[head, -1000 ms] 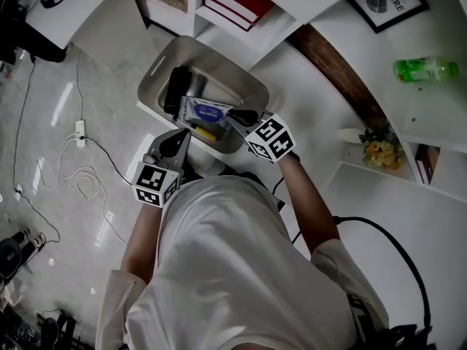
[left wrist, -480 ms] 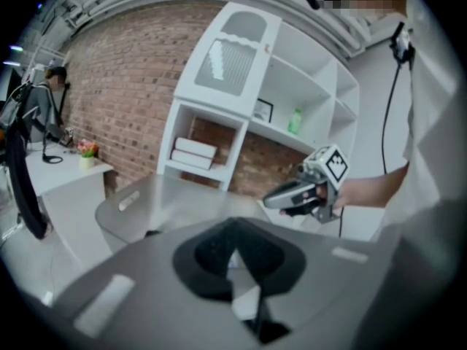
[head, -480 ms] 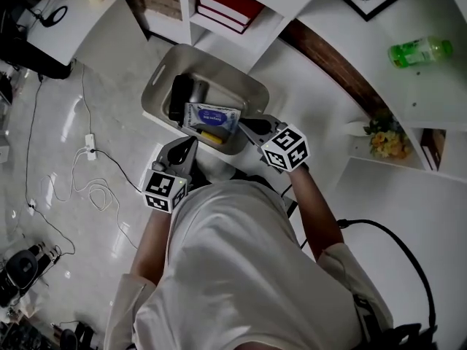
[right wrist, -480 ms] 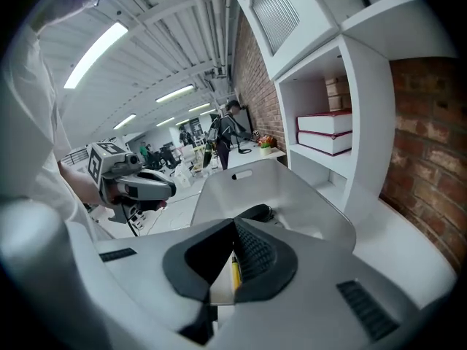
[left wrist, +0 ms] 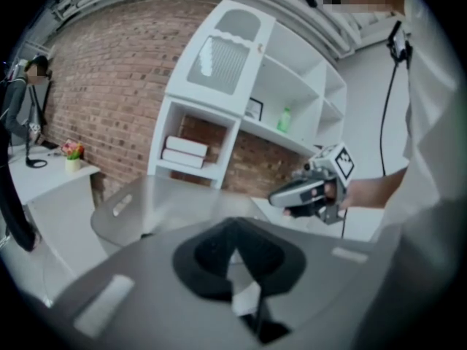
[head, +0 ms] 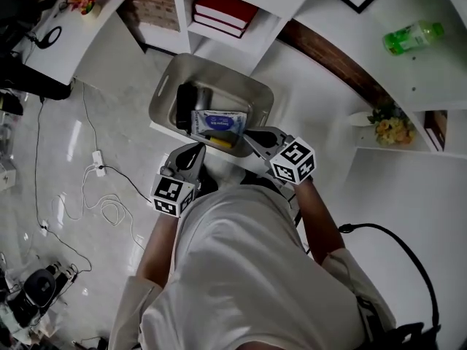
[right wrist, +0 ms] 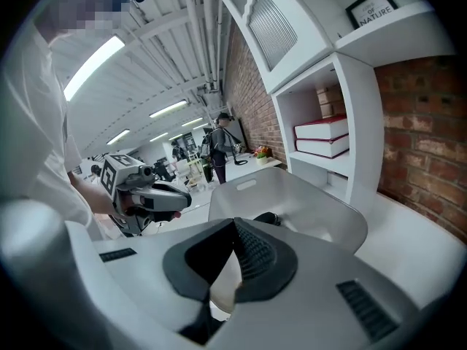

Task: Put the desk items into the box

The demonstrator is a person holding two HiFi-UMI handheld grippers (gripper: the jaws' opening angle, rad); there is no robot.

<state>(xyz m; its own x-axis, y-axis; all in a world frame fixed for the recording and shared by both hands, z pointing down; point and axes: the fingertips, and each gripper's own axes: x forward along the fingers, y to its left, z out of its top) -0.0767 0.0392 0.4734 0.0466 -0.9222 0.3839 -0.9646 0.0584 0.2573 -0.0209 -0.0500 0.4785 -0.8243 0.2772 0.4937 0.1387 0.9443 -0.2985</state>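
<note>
In the head view, the grey plastic box sits on the white counter. Inside it lie a blue-and-white packet, a black item and a yellow item (I can't tell what those two are). My left tool hangs just off the box's near edge, toward its left end. My right tool is at the box's near right corner.

In the left gripper view, that tool's jaws are pressed together with nothing between them (the box lies beyond).

In the right gripper view, the jaws are likewise closed and empty, with the box just past them.
</note>
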